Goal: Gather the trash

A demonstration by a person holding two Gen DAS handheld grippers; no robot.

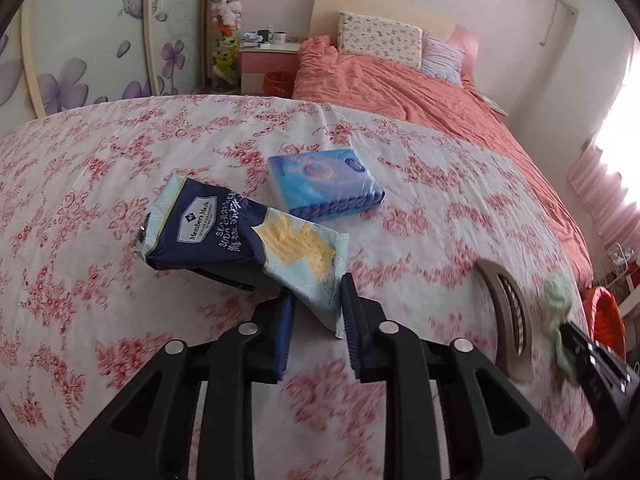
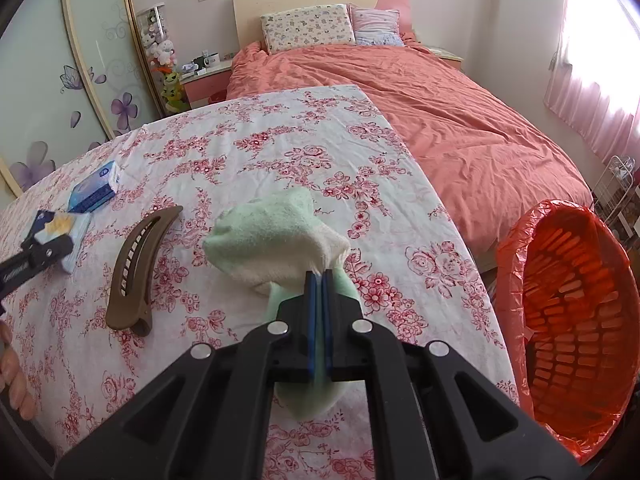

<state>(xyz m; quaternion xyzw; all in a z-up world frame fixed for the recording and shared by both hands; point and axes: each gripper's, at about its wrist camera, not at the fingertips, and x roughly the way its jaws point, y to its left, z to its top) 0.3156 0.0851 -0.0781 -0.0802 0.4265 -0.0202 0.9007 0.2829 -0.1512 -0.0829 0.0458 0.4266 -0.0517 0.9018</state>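
On the floral table point(image 2: 280, 148), going from the left: the left gripper point(image 1: 316, 312) has its jaws part-way apart around the near corner of the cracker pack point(image 1: 244, 236). The pack looks raised off the cloth and juts away to the far left, its long axis running from the jaws toward that side, though whether the pads really pinch it I cannot tell. Just beyond it lies a blue tissue pack point(image 1: 326, 182), flat and apart from the crackers. Next comes a brown hair clip point(image 2: 138, 264), lying with its long axis near to far, between the two grippers and touched by neither. Right of that, the right gripper point(image 2: 319, 280) is clamped tight on a green cloth point(image 2: 276, 236), which bunches up beyond the fingertips and hangs below them. Furthest right, off the table edge, stands the bin point(image 2: 568, 320), lined in red, its mouth facing the camera. It lies well to the right of both tools, with the right gripper much the nearer; the cracker pack would have to cross the whole table to reach it.
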